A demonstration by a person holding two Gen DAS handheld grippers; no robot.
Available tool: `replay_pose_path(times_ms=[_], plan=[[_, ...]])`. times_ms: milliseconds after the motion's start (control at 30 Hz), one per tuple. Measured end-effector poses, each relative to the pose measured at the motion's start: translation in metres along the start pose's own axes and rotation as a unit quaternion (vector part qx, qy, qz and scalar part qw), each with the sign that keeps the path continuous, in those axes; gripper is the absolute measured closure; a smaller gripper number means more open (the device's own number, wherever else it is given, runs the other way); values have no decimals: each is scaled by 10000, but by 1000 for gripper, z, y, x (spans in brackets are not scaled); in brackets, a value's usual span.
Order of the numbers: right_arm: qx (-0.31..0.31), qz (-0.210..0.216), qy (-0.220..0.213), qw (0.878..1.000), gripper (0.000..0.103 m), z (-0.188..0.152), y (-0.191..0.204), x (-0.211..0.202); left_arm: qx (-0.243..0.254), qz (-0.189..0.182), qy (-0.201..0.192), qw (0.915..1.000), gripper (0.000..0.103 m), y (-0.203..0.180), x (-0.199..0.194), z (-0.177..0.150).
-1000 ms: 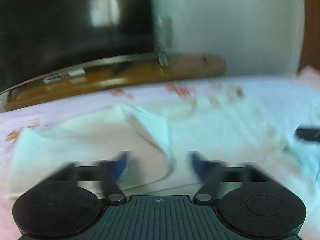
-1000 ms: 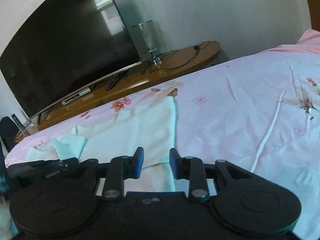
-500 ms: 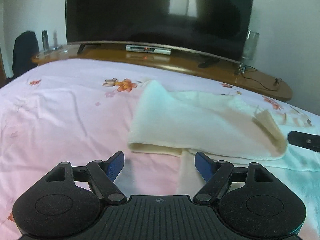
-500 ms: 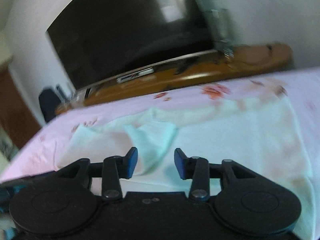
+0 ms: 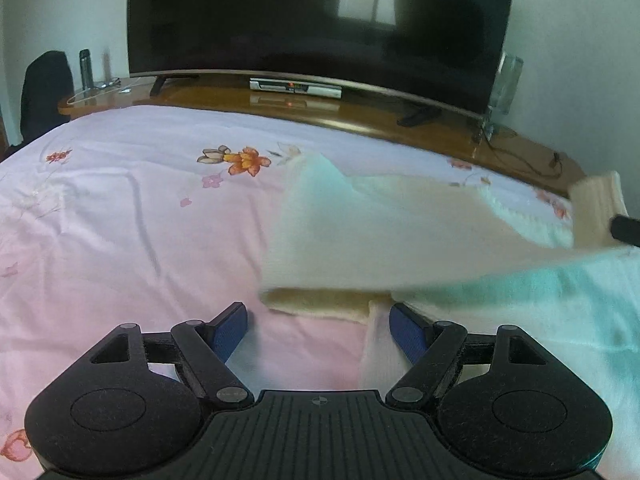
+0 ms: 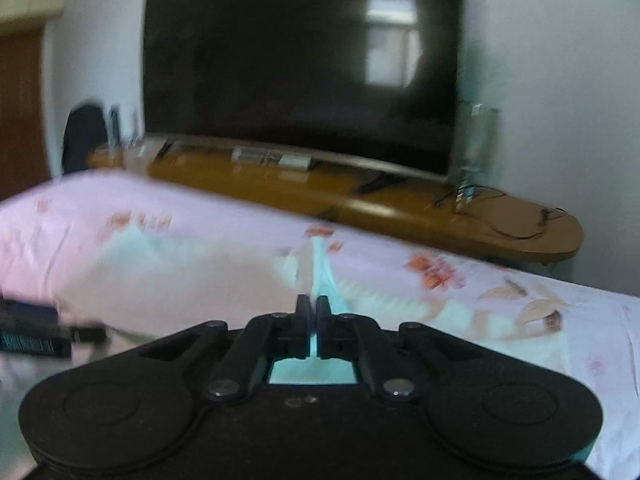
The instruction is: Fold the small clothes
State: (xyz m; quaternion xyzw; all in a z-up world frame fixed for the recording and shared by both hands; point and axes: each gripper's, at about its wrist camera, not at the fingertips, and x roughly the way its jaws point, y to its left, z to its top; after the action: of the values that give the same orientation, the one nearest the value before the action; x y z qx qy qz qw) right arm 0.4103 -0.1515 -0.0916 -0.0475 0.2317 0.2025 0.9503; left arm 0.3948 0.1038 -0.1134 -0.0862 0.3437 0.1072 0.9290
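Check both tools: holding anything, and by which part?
Right tool is shut on a raised fold of the pale garment, apparently its cuff. Left tool is open; a strip of cloth lies between its fingers, unpinched.

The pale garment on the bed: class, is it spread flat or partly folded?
Partly folded. In the left wrist view the pale garment has one layer doubled over another, its turned-over edge lying near the open left hand-held gripper.

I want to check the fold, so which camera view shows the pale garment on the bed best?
The left wrist view. There the pale garment shows almost whole on the pink floral bedsheet, with a folded layer on top. The right wrist view is blurred and shows only part of it, an edge pinched in the right gripper.
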Motion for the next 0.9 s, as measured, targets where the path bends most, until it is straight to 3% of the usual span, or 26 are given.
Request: replay_pose_path(times_ms=[300, 700, 900], plan=[[303, 7, -19, 9995, 99, 1, -23, -10, -49, -106, -81, 9999, 26, -13, -6, 3], [339, 51, 29, 9994, 99, -1, -26, -2, -189, -236, -183, 9994, 26, -13, -14, -4], [352, 60, 31, 9994, 99, -2, -26, -2, -33, -31, 32, 10000, 26, -16, 7, 5]])
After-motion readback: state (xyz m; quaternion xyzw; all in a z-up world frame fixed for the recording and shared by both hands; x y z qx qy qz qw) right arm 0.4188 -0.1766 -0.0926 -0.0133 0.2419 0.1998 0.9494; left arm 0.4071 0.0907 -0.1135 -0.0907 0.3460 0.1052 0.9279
